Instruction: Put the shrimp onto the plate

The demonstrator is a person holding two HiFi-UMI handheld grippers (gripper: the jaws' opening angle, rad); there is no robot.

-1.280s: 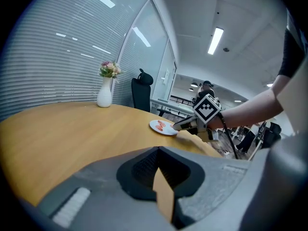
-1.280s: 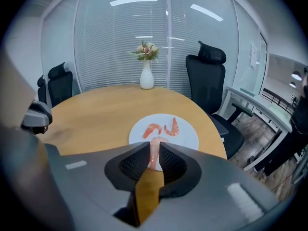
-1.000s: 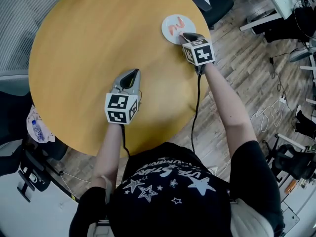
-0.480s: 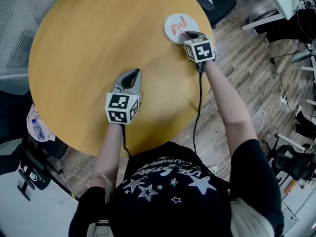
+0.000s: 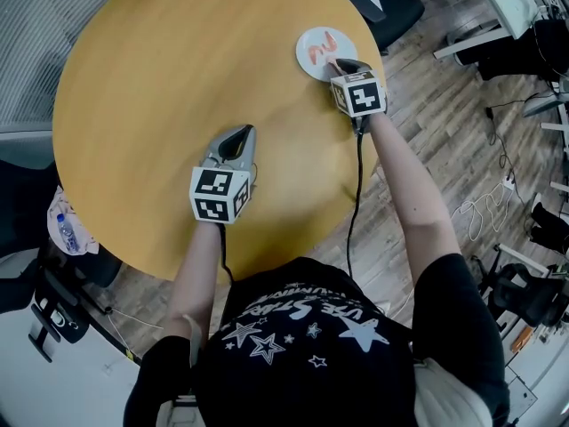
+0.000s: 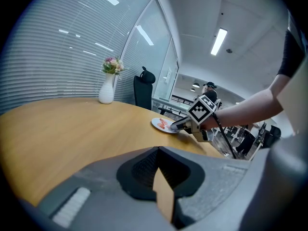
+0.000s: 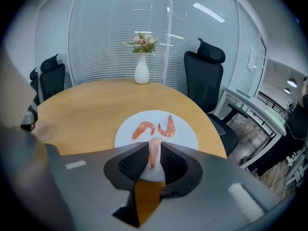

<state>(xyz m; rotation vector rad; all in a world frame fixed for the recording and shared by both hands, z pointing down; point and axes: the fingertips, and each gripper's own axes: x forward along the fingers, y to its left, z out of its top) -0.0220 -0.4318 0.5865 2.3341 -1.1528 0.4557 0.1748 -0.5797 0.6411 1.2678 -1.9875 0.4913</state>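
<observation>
Nearby, the left gripper (image 5: 236, 137) sits low over the bench (image 5: 133, 78), fingers pressed together with nothing between them. Further out, the right gripper (image 5: 332, 62) pinches a shrimp (image 7: 154, 154) over the plate (image 7: 186, 133), where two more shrimps (image 7: 144, 127) lie.

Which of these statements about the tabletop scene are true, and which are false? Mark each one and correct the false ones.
1. The right gripper holds a shrimp over the plate. True.
2. The plate is bare. False: two other shrimp already lie on it.
3. The left gripper grips a shrimp. False: its jaws are together with nothing between them.
4. A white vase of flowers stands on the table. True.
</observation>
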